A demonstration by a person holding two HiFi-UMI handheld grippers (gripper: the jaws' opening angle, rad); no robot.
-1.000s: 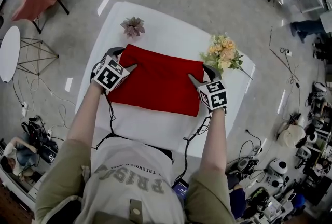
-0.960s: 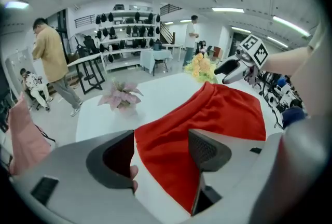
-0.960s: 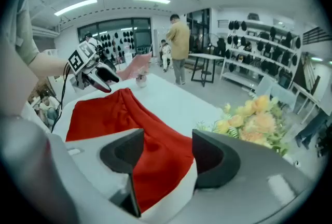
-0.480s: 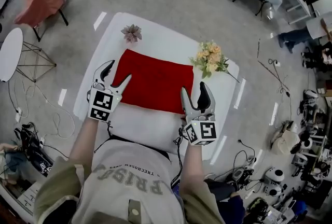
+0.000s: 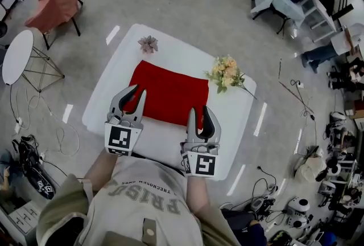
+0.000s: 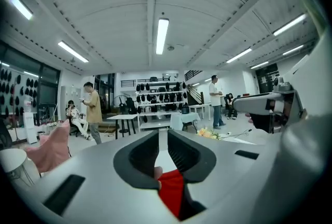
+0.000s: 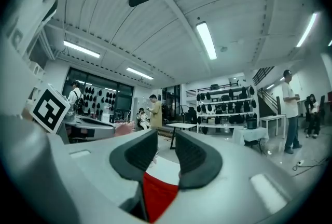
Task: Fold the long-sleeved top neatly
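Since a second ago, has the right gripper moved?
Yes. The right gripper has drawn back from the bouquet toward the near edge of the table; its jaws have just been closing, with nothing gripped.

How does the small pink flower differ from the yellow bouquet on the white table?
The pink flower is one small bloom; the bouquet is a larger bunch, yellow and peach, with green leaves. The flower lies clear of the red top, past its far left corner; the bouquet sits close by its far right corner. Both rest on the table.
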